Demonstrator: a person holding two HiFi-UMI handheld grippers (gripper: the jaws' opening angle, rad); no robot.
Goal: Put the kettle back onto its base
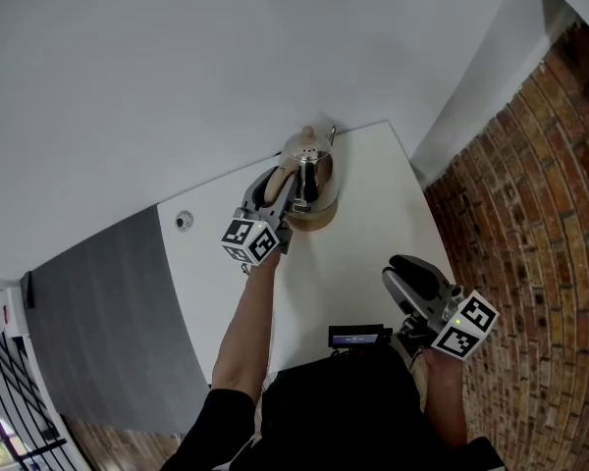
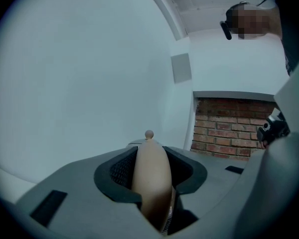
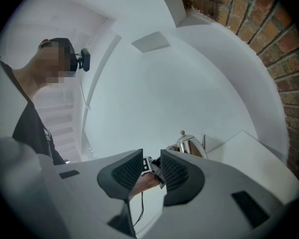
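A shiny steel kettle (image 1: 312,165) with a beige handle (image 1: 279,181) is at the far edge of the white table (image 1: 373,204). Under it lies a round wooden-coloured base (image 1: 319,221); whether the kettle rests on it or hangs just above, I cannot tell. My left gripper (image 1: 282,190) is shut on the handle. In the left gripper view the handle (image 2: 152,178) fills the gap between the pads, and the lid knob (image 2: 149,133) shows above it. My right gripper (image 1: 404,268) is held near the table's front right, open (image 3: 151,171) with nothing in it. From there I see the kettle (image 3: 189,144).
A white wall runs close behind the kettle, and a cord (image 1: 332,132) rises beside it. A brick wall (image 1: 540,214) borders the table's right side. A small round fitting (image 1: 184,221) sits at the table's left edge, next to a grey surface (image 1: 98,322).
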